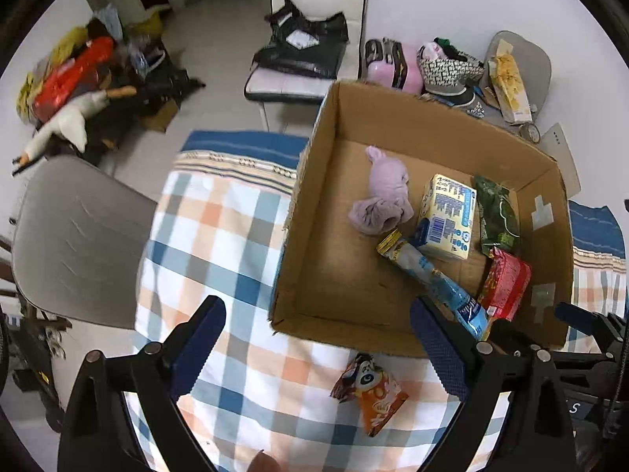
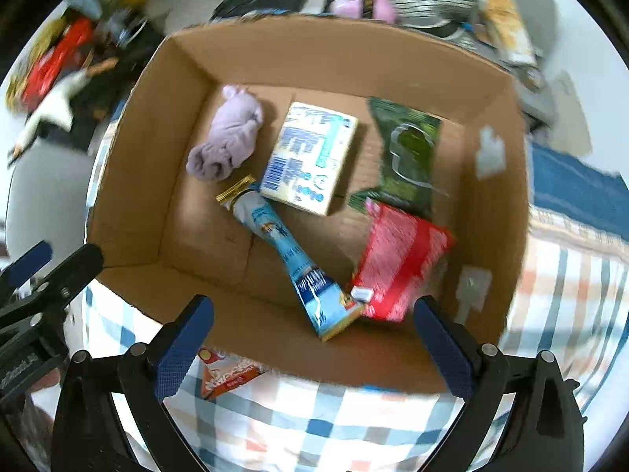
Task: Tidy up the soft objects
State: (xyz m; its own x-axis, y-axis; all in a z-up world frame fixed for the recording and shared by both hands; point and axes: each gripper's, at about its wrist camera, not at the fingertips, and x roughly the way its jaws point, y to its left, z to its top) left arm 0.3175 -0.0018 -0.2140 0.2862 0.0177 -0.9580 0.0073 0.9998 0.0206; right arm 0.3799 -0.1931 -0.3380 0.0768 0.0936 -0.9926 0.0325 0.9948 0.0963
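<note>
Orange snack packet (image 1: 369, 395) lies outside the cardboard box (image 1: 310, 181), on the checked cloth (image 1: 220, 244), between the left tool's (image 1: 320, 348) spread jaws.

Left tool gapes wide, holding nothing, nearer the packet, whose long axis runs toward the box's near wall; right tool (image 2: 314, 346) also wide open and empty, hovering over the box where the purple sock (image 2: 228, 137), carton (image 2: 310, 157) and pouches already lie.

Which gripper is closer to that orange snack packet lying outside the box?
Left, as far as these views show. The orange snack packet lies on the checked cloth directly between the open left gripper fingers. The right gripper hovers open over the cardboard box, packet at its left finger.
</note>
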